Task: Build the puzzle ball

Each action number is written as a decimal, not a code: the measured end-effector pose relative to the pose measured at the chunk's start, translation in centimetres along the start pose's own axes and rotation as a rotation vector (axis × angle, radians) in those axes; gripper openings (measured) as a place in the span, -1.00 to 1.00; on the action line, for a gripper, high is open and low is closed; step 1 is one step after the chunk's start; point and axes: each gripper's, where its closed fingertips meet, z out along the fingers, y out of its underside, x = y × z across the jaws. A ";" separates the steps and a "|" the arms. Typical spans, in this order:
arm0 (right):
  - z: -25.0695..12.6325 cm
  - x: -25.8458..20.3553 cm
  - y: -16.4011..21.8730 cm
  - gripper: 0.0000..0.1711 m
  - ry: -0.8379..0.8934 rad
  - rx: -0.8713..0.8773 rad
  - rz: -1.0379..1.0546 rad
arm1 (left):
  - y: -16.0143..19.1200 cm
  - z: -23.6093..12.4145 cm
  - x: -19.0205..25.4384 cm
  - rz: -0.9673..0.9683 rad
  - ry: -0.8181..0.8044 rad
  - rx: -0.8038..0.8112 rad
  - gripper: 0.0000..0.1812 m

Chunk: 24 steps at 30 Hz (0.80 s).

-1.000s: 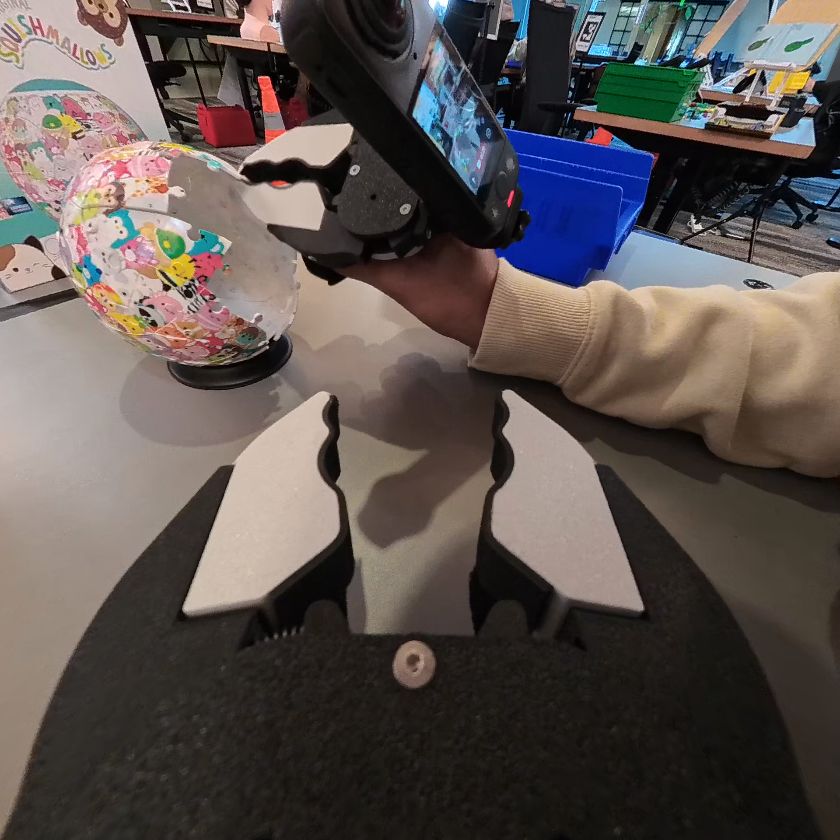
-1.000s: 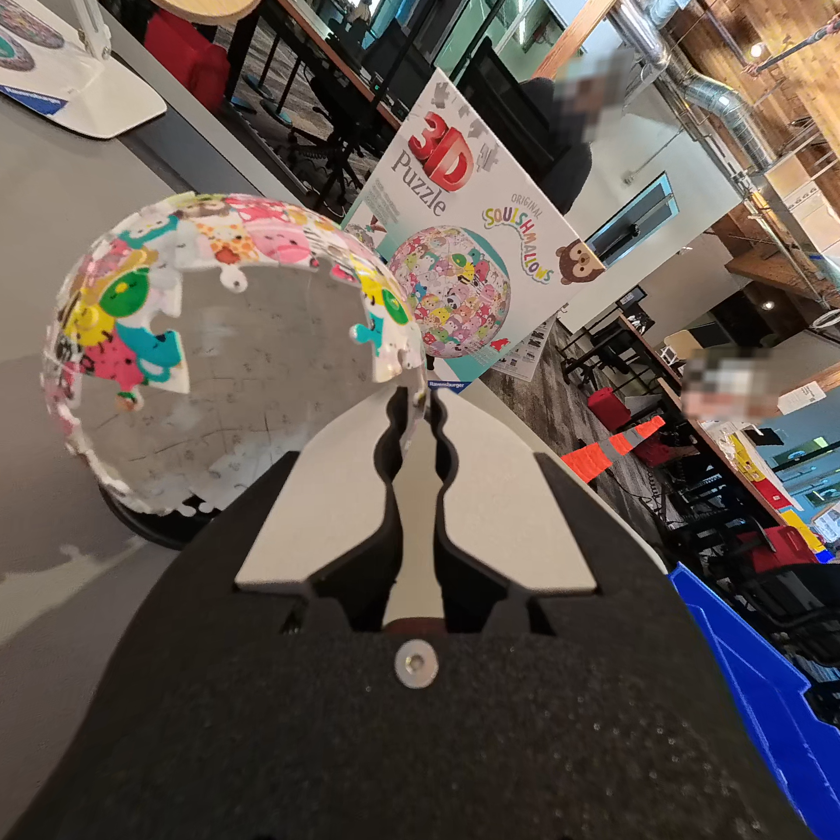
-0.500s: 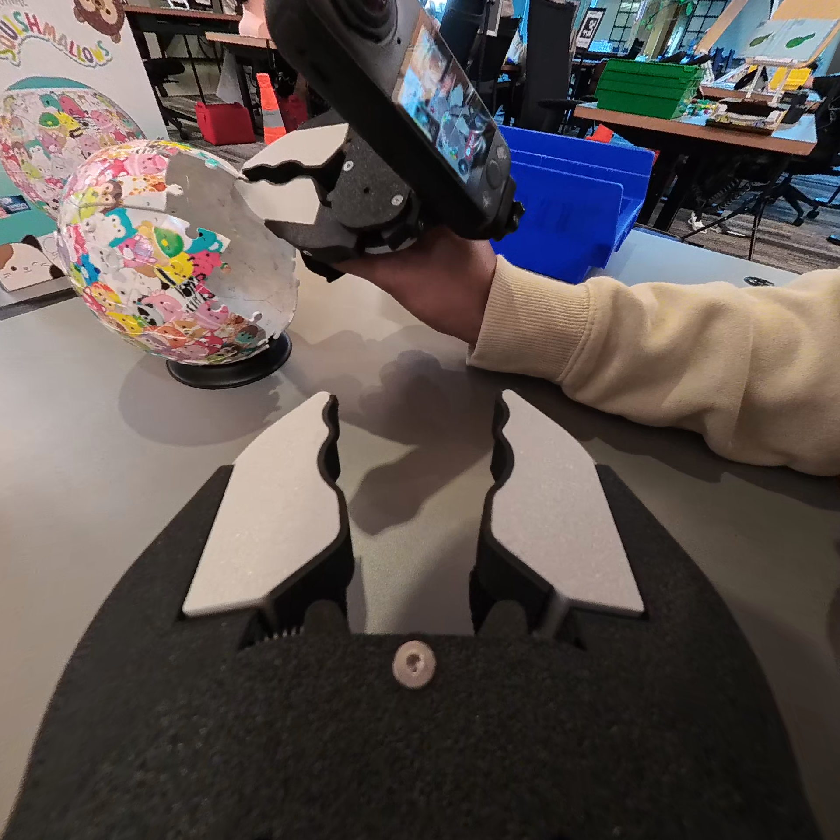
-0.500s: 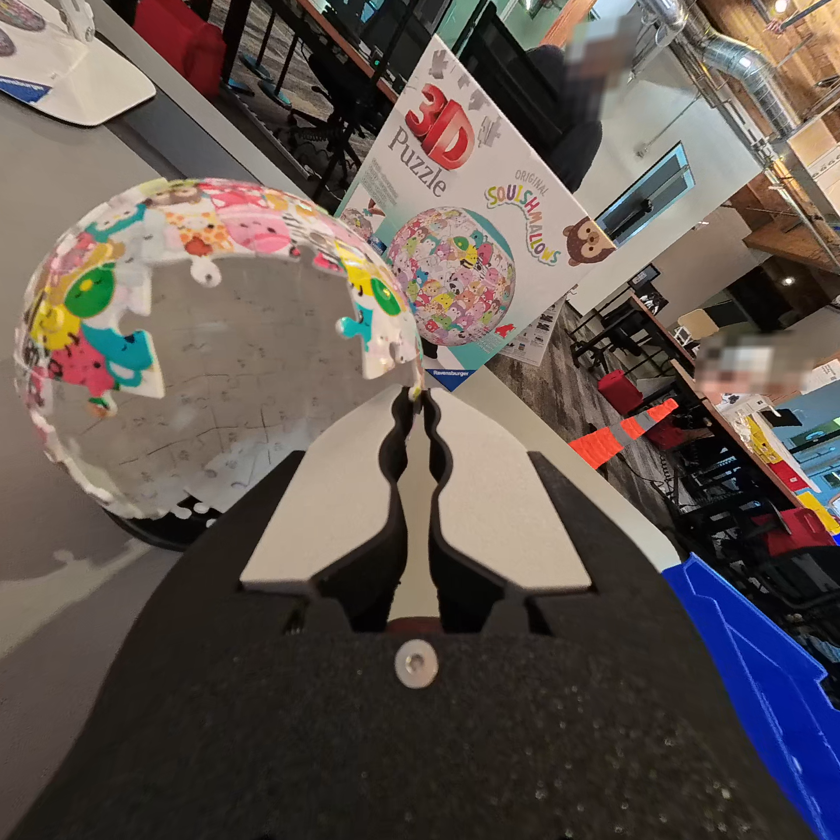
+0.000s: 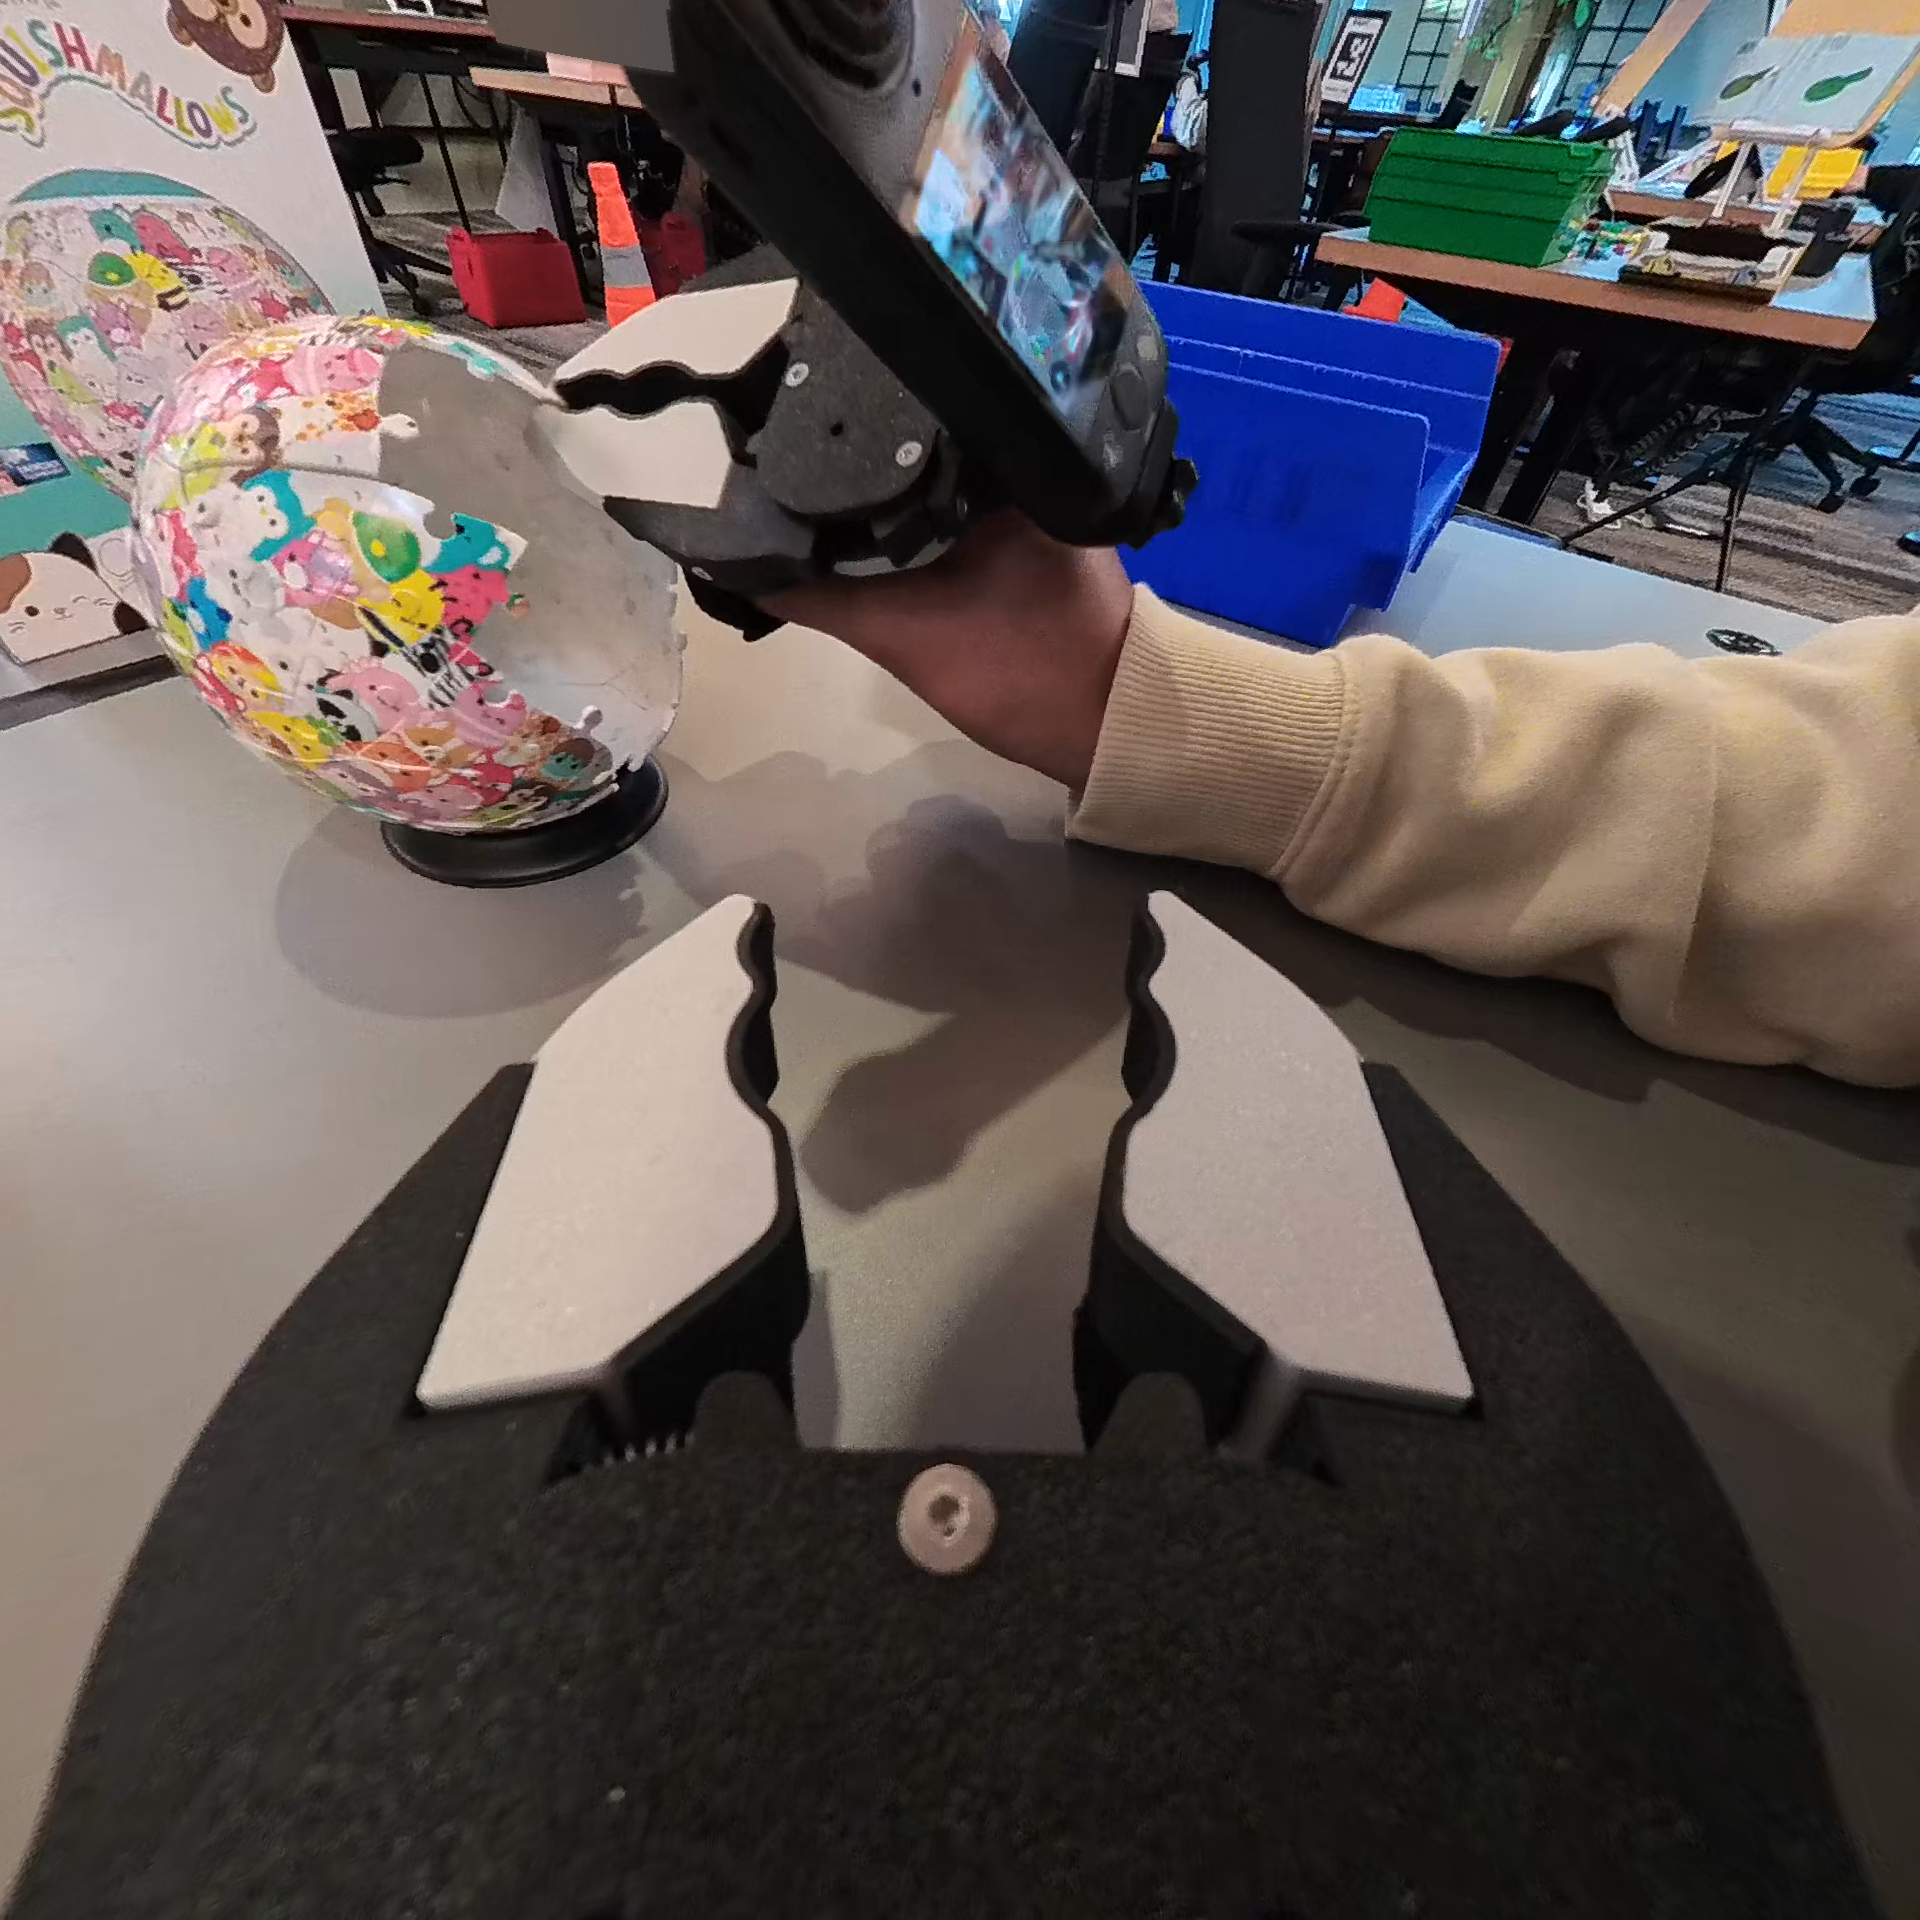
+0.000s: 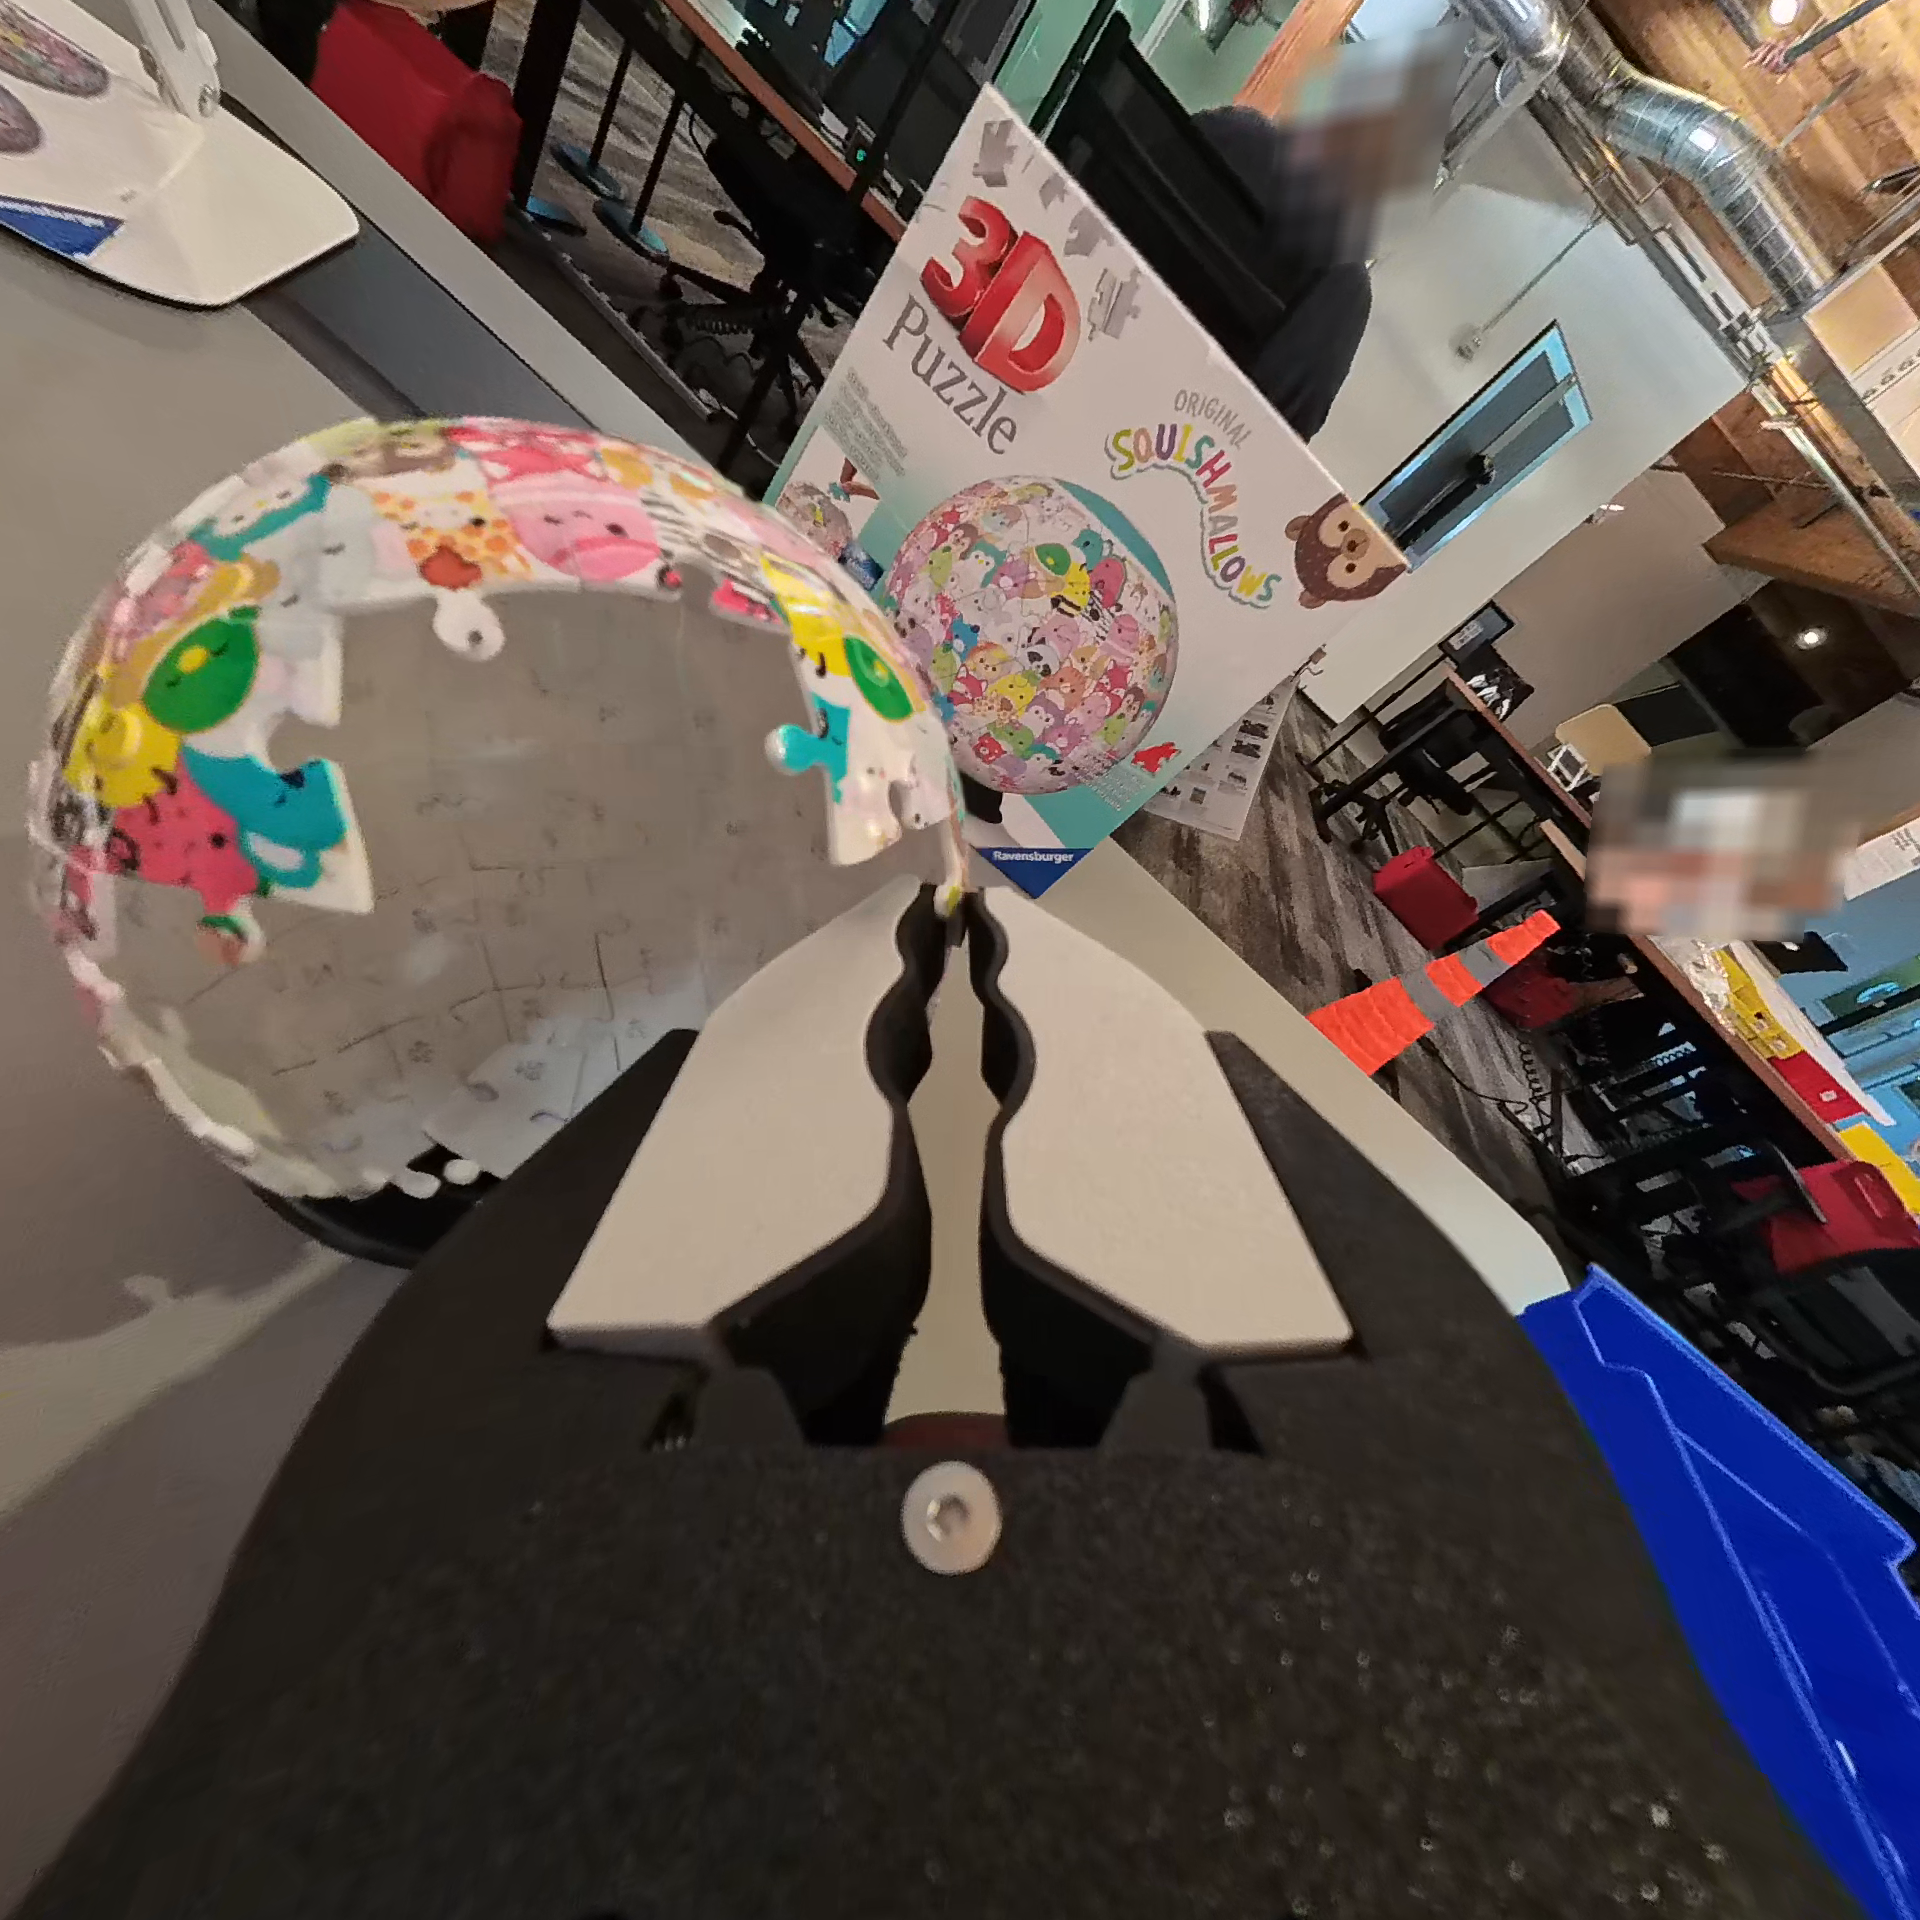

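Observation:
The partly built puzzle ball sits on a black ring stand on the grey table, with a wide opening that shows its grey inside. My right gripper is at the right rim of that opening. Its jaws are pinched on a thin puzzle piece seen edge-on against the rim. In the left wrist view the right gripper is held by a hand in a cream sleeve. My left gripper is open and empty, low over the table, in front of the ball.
The puzzle's box stands upright just behind the ball. A blue bin stands on the table's far right. The sleeved forearm lies across the table right of my left gripper. Other desks and chairs are farther back. The grippers' ends are close to 20 cm from one another.
My right gripper has tilted and edged closer to the ball's rim, and its jaws have narrowed. The left gripper has not moved.

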 end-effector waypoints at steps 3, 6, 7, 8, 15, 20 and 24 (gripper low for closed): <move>-0.5 0.2 -0.1 -0.80 0.013 0.016 -0.024 | 0.0 0.0 -0.1 -0.009 0.001 0.001 -0.29; -1.7 -0.1 0.4 -0.61 -0.045 0.022 0.016 | -0.2 -0.1 -0.3 -0.029 0.002 0.013 -0.28; -2.4 -0.1 0.6 -0.59 -0.063 0.018 0.037 | -0.2 -0.2 -0.3 -0.032 0.001 0.016 -0.28; -3.2 0.0 0.9 -0.57 -0.082 0.015 0.072 | -0.3 -0.2 -0.4 -0.033 0.001 0.019 -0.28; -8.2 -1.0 4.1 -0.55 -0.388 -0.023 0.289 | -0.7 -0.3 -1.3 -0.069 -0.022 0.051 -0.27; -10.5 -2.5 5.2 -0.55 -0.597 0.010 0.421 | -0.6 -0.4 -1.2 -0.098 0.018 0.038 -0.24; -11.3 -1.6 4.6 -0.52 -0.530 0.077 0.376 | 0.2 -4.1 0.7 -0.227 0.012 -0.064 -0.17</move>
